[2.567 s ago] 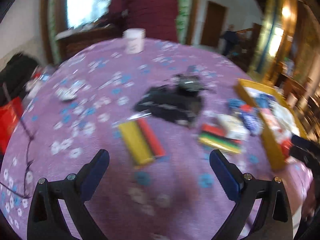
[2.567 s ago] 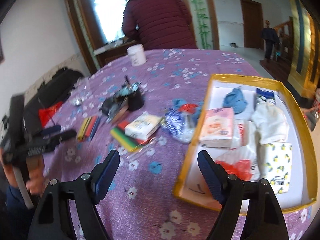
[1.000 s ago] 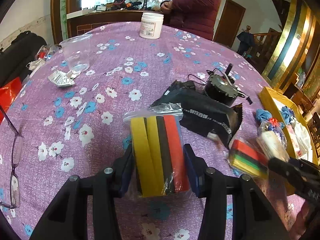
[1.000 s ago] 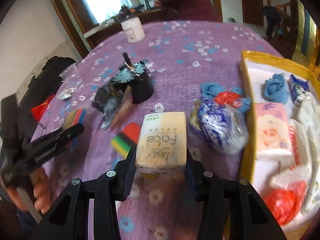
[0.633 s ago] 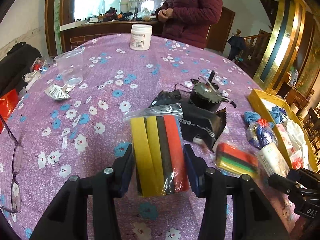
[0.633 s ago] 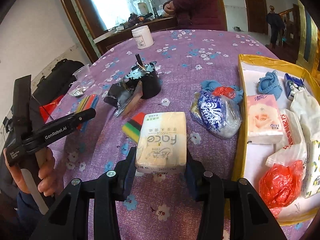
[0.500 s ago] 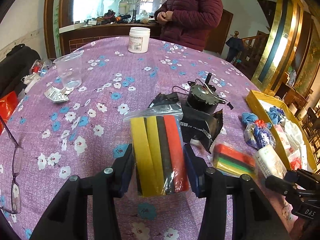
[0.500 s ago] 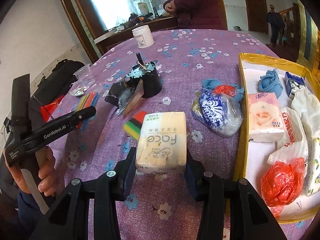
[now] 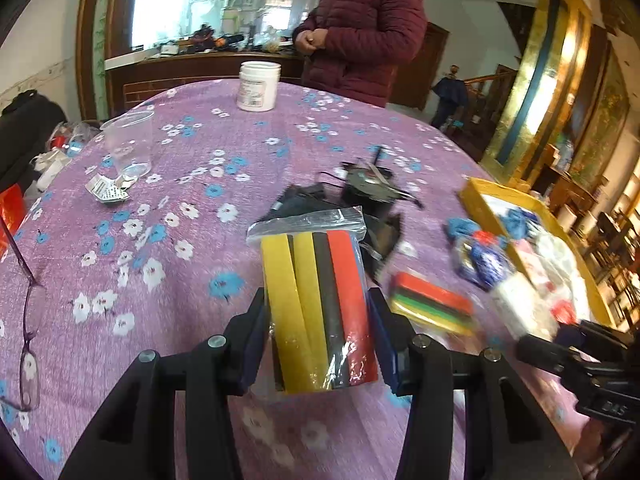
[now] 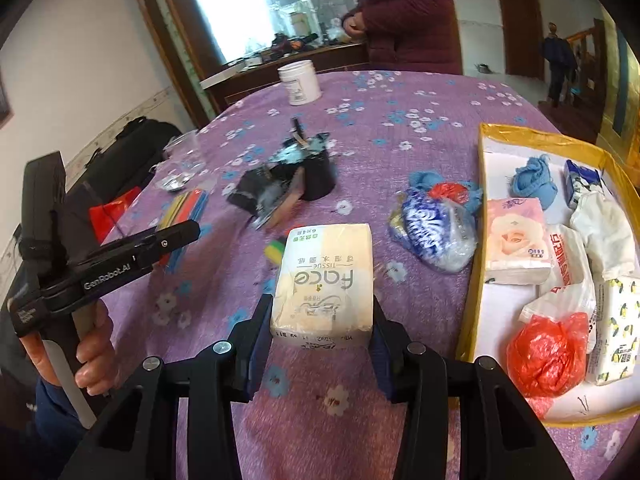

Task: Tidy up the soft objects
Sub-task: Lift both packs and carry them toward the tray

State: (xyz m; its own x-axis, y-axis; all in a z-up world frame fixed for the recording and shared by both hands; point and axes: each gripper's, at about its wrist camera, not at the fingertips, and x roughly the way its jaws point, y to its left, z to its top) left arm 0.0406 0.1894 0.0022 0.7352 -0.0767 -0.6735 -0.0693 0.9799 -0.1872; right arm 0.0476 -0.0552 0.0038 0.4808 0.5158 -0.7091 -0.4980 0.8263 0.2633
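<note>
My left gripper [image 9: 318,332] is shut on a clear bag of yellow, black and red sponge strips [image 9: 316,280], held above the purple flowered tablecloth. My right gripper [image 10: 320,320] is shut on a cream tissue pack [image 10: 326,276], lifted just left of the yellow-rimmed tray [image 10: 474,240]. That tray holds tissue packs, a blue cloth, white bags and a red bag. A second pack of coloured sponges [image 9: 430,308] and a blue-and-white bag [image 10: 436,236] lie on the cloth beside the tray. The left gripper [image 10: 188,234] also shows at the left of the right wrist view, in a hand.
A black pouch and a black motor-like part [image 9: 364,196] lie mid-table. A white jar [image 9: 258,86], a clear cup [image 9: 128,144] and glasses [image 9: 28,320] sit further left. A person in a maroon jacket [image 9: 360,28] stands behind the table.
Both grippers, open and empty in the earliest frames, have shut on the sponge bag and the tissue pack. Over the last second both have risen slightly with their loads.
</note>
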